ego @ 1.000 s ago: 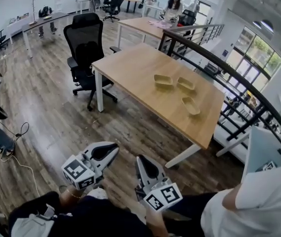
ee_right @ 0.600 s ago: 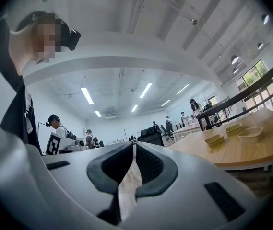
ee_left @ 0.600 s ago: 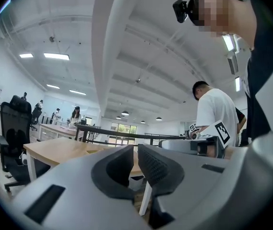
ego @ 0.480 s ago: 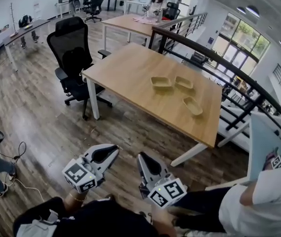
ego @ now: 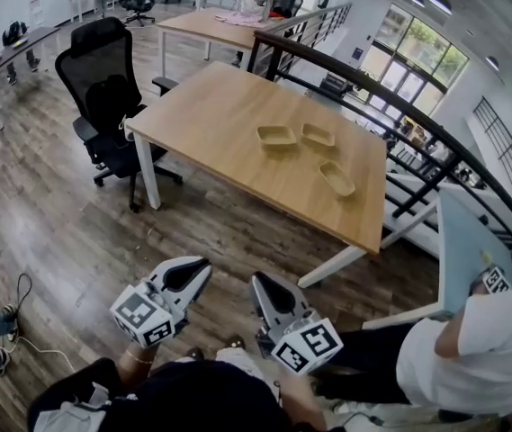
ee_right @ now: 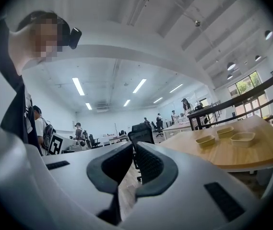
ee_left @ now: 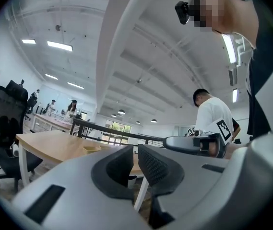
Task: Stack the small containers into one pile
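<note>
The left tongs (ego: 200, 268) and the right tongs (ego: 259, 283) hang low over the wood-plank floor (ego: 67, 223), well short of the wooden desk (ego: 202, 115) — both pairs are pressed together with nothing between them, as each gripper view shows. On the desk's far half lie three small tan containers, each apart from the others: a left container (ego: 276, 136), a middle container (ego: 318, 134) just beside it, and a nearer container (ego: 336, 177) toward the right edge. A black office chair (ego: 103, 79) stands at the desk's left end — a dark railing (ego: 390, 106) runs behind the desk.
</note>
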### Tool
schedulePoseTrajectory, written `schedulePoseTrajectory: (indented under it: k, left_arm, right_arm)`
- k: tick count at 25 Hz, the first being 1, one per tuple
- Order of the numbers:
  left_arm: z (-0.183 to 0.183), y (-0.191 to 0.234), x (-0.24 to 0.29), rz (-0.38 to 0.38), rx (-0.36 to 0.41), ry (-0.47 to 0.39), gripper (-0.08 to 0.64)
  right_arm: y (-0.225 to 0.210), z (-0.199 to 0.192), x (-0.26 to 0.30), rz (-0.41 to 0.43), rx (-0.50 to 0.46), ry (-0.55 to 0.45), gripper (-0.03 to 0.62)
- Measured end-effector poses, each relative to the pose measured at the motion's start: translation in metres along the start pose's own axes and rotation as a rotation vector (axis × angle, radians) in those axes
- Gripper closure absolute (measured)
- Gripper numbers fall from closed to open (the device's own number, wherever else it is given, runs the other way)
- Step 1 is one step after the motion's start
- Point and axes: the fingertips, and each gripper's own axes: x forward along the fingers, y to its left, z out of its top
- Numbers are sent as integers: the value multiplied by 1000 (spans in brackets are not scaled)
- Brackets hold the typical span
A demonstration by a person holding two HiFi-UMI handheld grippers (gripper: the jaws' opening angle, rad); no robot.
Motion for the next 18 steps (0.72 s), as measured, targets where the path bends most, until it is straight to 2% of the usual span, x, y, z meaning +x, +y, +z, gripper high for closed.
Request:
schedulePoseTrajectory:
  k: [6,12,15,18]
  left_arm:
    - [-2,20,15,26,-3,15,522]
    - [11,62,40,105,76,44,520]
    - [18,73,67,106,73,39,520]
    - [25,79,96,76,55,20,521]
  right_arm:
    - [-23,-8,25,1,-73,40,560]
    - [-66,1,65,60,-73,11,560]
    - [-94,9,73,61,-63,4,560]
    - [-120,13,82,51,-60,0,560]
